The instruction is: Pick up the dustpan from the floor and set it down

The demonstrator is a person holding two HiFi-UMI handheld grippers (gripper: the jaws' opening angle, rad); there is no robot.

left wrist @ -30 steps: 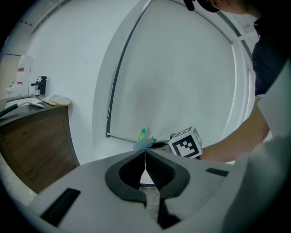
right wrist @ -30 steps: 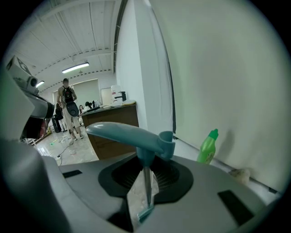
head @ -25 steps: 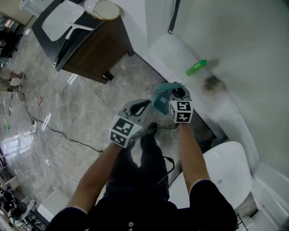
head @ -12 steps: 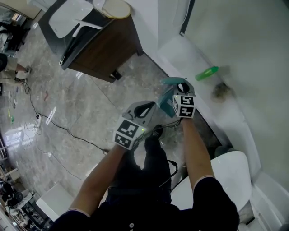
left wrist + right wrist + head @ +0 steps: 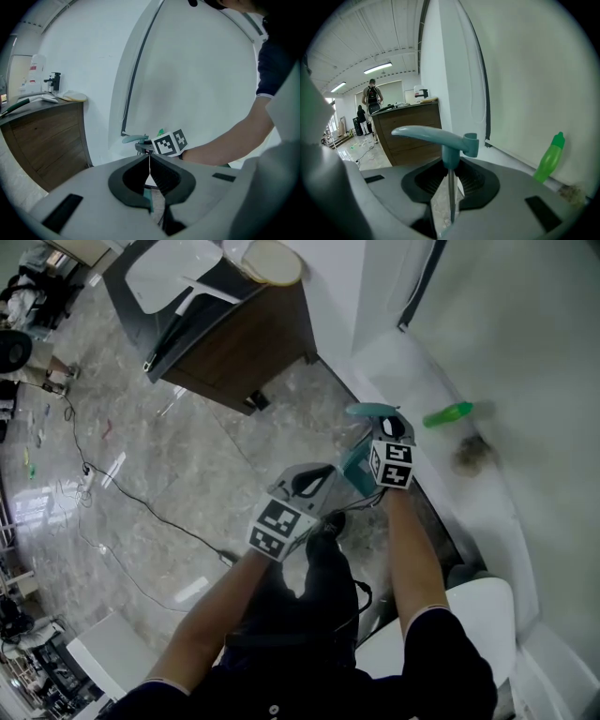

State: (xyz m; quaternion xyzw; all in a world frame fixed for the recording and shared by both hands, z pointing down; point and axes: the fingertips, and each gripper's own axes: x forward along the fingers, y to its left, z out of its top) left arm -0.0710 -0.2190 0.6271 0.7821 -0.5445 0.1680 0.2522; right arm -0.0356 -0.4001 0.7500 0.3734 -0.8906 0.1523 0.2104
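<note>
My right gripper (image 5: 384, 431) is shut on the thin pole of the teal dustpan (image 5: 356, 471), just below its curved handle (image 5: 436, 136). The pan hangs above the floor beside the white ledge. In the right gripper view the pole runs up between the jaws (image 5: 450, 183). My left gripper (image 5: 322, 474) hovers a little lower left of the pan, jaws shut with nothing in them. The left gripper view looks past its own tips (image 5: 149, 161) at the right gripper's marker cube (image 5: 168, 143) and the teal handle (image 5: 133, 138).
A green bottle (image 5: 448, 414) lies on the white ledge (image 5: 394, 362) by the wall. A dark wooden cabinet (image 5: 234, 343) stands at the upper left, and a white chair (image 5: 473, 615) at the lower right. Cables (image 5: 141, 512) trail over the marble floor. Two people (image 5: 370, 96) stand far off.
The view has swung. My right gripper has carried the dustpan a little lower and further from the green bottle. The left gripper has stayed close beside it.
</note>
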